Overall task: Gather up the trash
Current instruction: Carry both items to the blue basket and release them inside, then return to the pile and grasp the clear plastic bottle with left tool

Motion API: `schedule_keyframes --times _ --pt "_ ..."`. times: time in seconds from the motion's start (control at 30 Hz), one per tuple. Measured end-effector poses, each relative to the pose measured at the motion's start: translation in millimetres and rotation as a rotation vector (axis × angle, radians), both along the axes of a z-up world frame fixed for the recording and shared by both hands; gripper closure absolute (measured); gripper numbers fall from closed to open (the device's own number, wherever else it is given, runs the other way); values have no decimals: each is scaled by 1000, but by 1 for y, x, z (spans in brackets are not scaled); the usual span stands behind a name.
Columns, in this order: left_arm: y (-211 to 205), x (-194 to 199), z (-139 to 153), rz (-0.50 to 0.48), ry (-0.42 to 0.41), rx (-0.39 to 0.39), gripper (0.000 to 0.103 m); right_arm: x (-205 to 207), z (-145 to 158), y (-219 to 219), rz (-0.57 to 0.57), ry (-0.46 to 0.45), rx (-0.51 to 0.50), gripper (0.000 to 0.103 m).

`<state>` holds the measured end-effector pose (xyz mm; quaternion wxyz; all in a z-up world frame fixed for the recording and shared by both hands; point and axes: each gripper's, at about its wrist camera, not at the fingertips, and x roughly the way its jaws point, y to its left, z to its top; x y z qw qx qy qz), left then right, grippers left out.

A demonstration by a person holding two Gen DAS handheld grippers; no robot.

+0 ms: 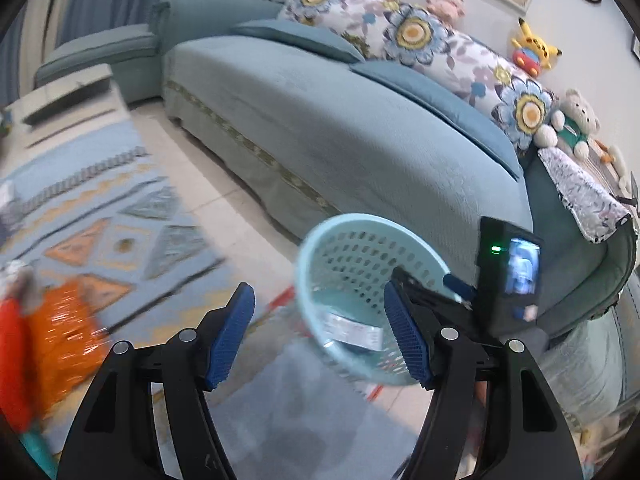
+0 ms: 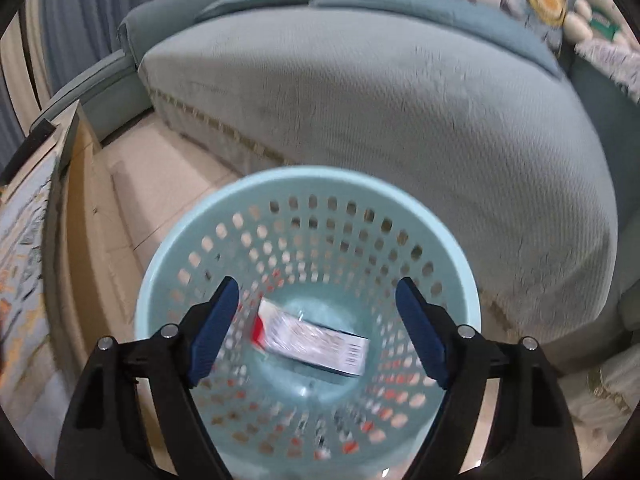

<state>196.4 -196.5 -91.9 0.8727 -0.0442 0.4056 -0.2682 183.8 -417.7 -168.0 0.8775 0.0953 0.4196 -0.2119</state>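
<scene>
A light blue perforated trash basket (image 2: 304,192) stands on the floor in front of a sofa; it also shows in the left wrist view (image 1: 340,236). A white and red wrapper (image 2: 312,336) lies flat on its bottom, also seen in the left wrist view (image 1: 352,330). My right gripper (image 2: 318,320) is open and empty, directly above the basket's mouth. My left gripper (image 1: 320,336) is open and empty, left of the basket. The right gripper's body with its small screen (image 1: 508,276) hangs over the basket. An orange shiny wrapper (image 1: 60,336) lies at the left on the rug.
A long teal sofa (image 1: 340,128) with floral cushions and plush toys runs behind the basket. A patterned blue and orange rug (image 1: 100,208) covers the floor at left. A low wooden table (image 2: 76,200) stands left of the basket.
</scene>
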Motion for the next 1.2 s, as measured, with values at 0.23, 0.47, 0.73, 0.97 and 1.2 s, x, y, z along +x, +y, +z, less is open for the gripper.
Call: schedule_keyframes --times 0.23,0.47,0.73,0.97,1.2 --pt "95 -38 21 132 -20 8 34 30 -38 15 50 111 -193 26" --pt "153 -62 22 229 -10 -14 34 30 -40 26 156 140 -133 26" --pt "217 -96 27 356 -8 -22 34 11 -30 35 206 103 -282 26" --pt "311 -152 60 558 -53 21 28 -32 96 53 132 -157 -494 25" --pt "359 -170 66 662 1 -72 28 -75 172 155 513 -276 -120 18"
